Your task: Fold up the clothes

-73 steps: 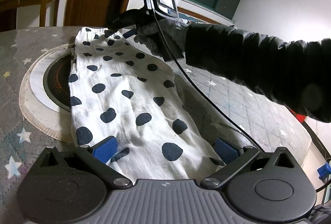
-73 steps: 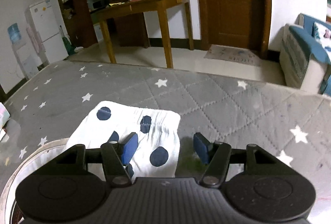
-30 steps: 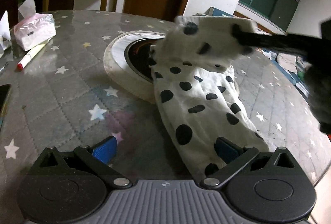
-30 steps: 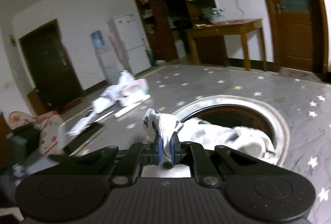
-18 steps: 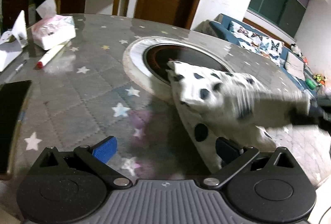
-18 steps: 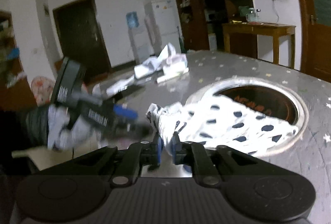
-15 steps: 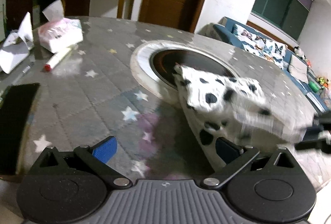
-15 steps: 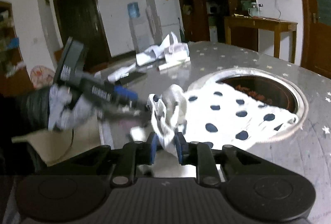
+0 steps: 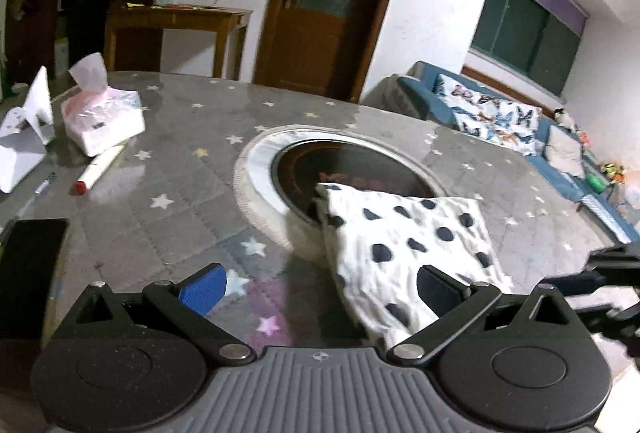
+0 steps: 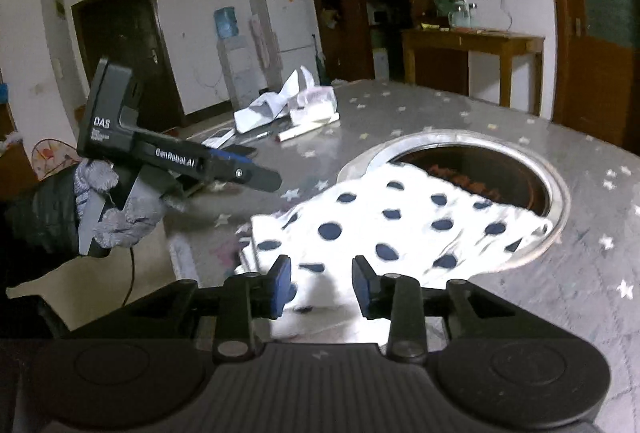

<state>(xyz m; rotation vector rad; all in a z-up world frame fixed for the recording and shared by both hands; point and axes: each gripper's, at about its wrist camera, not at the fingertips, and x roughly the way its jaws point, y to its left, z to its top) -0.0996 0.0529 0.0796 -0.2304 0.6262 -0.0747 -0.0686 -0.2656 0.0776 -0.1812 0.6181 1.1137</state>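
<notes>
Lying folded on the star-patterned counter [image 9: 168, 153], the white polka-dot garment [image 9: 404, 233] has its far edge draped over the rim of the round inset hob [image 9: 344, 169], hiding part of the dark glass. At far left a black flat object [image 9: 28, 265] is cut off by the frame; beside it sit folded paper [image 9: 20, 141], a tissue pack [image 9: 100, 117] and a marker [image 9: 100, 169]. The left gripper [image 9: 320, 285] hovers with jaws spread wide and holding nothing, its right finger overlapping the garment's near corner. The right gripper [image 10: 320, 283] has just been opening its jaws; cloth shows between them, unpinched. In the left wrist view it is only a blurred dark shape at the right edge.
</notes>
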